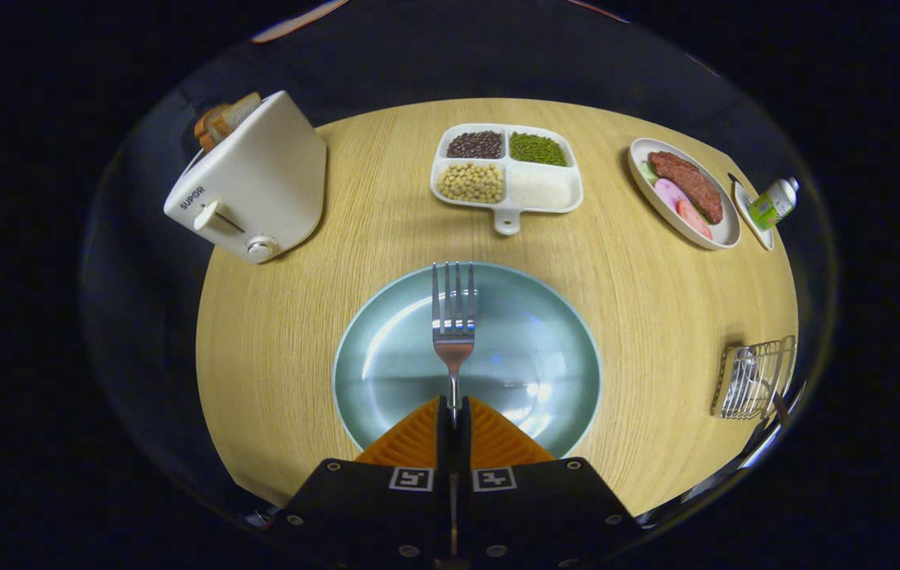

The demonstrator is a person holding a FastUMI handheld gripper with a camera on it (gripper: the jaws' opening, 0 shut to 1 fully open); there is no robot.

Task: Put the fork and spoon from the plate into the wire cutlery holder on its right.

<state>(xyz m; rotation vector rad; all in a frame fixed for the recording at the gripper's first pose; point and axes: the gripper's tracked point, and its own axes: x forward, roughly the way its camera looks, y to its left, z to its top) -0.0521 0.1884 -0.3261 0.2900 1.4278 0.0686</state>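
The orange ribbed tongs (453, 412) are pressed together on the handle of the shiny steel fork (453, 321), both fingers gripping it so that the tines point straight ahead of them, over the middle of the pale blue-green round plate (386, 372). The fork appears to be held clear of the plate surface, though how high cannot be told from this angle. No spoon lies on the visible part of the plate; something metallic seems to sit inside the silver wire cutlery holder (754, 378), which stands on the round light-wood tabletop (639, 301) well to the right of the plate, but whether that is the spoon cannot be told. The step in hand looks like carrying the fork, with the grasp made and the transfer not yet done. The next move calls for swinging the tongs rightwards across the plate's rim to the holder, tipping the fork so it enters the wire basket end-first, and letting go only once it is well inside. Beyond the plate, a white toaster (256, 186), a white four-part dish of beans and grains (506, 168) and a white oval plate of sliced meat (683, 191) lie out of the path.
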